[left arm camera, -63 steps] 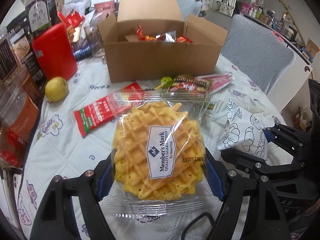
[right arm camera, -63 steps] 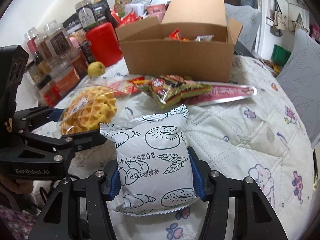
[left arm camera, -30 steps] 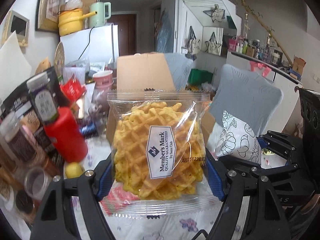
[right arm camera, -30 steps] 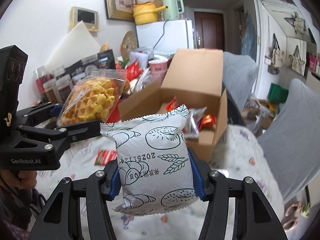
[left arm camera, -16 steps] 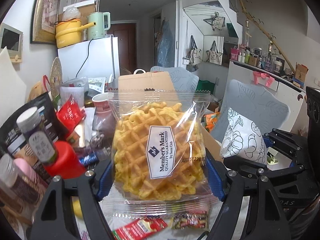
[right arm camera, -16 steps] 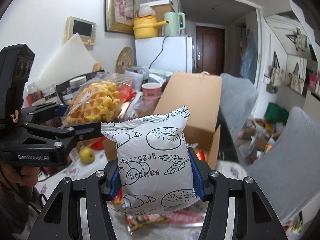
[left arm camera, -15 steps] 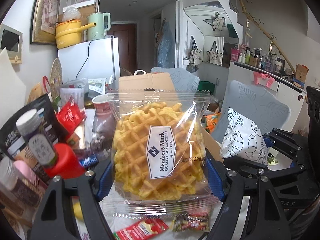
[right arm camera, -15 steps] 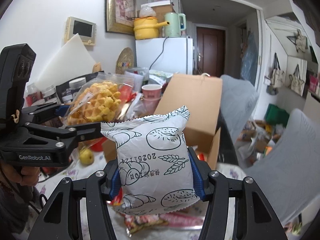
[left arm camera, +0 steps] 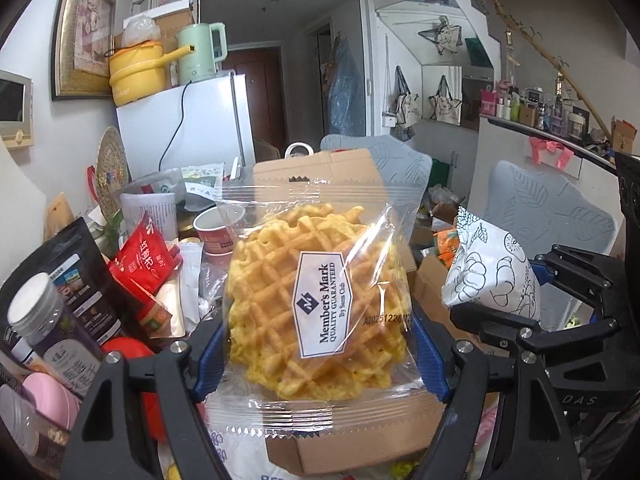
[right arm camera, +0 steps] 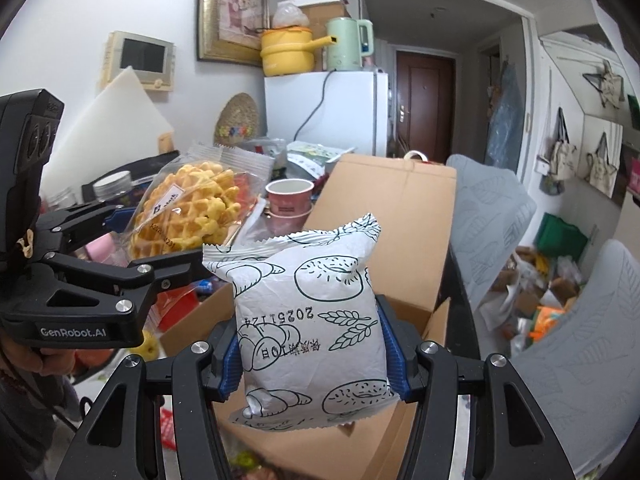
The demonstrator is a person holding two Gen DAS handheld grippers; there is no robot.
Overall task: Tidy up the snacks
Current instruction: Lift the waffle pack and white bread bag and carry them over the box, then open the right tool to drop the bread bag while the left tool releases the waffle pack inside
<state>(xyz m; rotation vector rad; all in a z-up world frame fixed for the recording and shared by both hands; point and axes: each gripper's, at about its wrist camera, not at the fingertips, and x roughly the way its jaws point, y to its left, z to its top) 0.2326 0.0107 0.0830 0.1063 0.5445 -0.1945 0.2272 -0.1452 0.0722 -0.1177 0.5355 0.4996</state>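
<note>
The left gripper (left arm camera: 318,336) pinches a clear packet of waffles (left arm camera: 316,300) between its blue pads (left arm camera: 208,354), one pad against each side edge of the wrapper, so the packet stands upright with its white label facing the camera. The right gripper (right arm camera: 312,354) pinches a white bread packet (right arm camera: 310,326) printed with line drawings of loaves and wheat, also clamped at both side edges and upright.

Both packets hang in the air in front of the open cardboard box (right arm camera: 394,216), above its near wall, neither touching it. The box's raised back flap stands behind them. In the right wrist view the waffle packet sits to the left of the box and the bread packet.

Left of the box a pink paper cup (right arm camera: 289,198), a red sachet (left arm camera: 146,260) and dark jars (left arm camera: 52,328) crowd together. Behind the box stands a white fridge (right arm camera: 340,108) with a yellow pot (right arm camera: 286,54) and a green kettle (right arm camera: 348,42) on top.
</note>
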